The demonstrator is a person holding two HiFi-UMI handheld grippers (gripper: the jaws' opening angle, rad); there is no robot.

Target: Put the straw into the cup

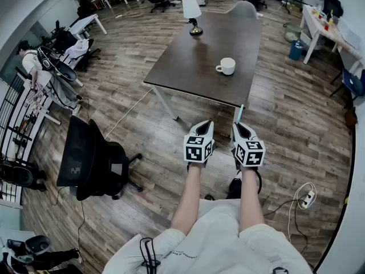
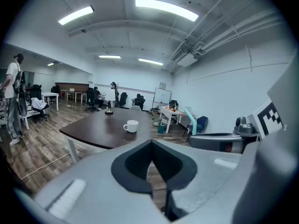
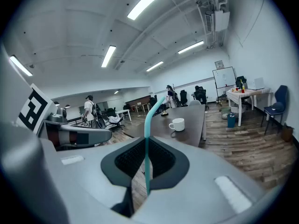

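A white cup (image 1: pixel 226 66) stands on the dark table (image 1: pixel 194 61), well ahead of both grippers; it also shows in the left gripper view as the cup (image 2: pixel 131 126) and in the right gripper view as the cup (image 3: pixel 177 124). My right gripper (image 1: pixel 244 131) is shut on a teal straw (image 3: pixel 147 139), which sticks up past the jaws; its tip, the straw (image 1: pixel 241 112), shows in the head view. My left gripper (image 1: pixel 205 128) is shut with nothing in it, and sees the straw (image 2: pixel 190 119) beside it. Both grippers hang over the floor, short of the table's near edge.
A table lamp (image 1: pixel 192 15) stands at the table's far end. A black office chair (image 1: pixel 91 158) sits at the left. A power strip with cables (image 1: pixel 306 198) lies on the floor at the right. A person (image 2: pixel 11 101) stands at the far left.
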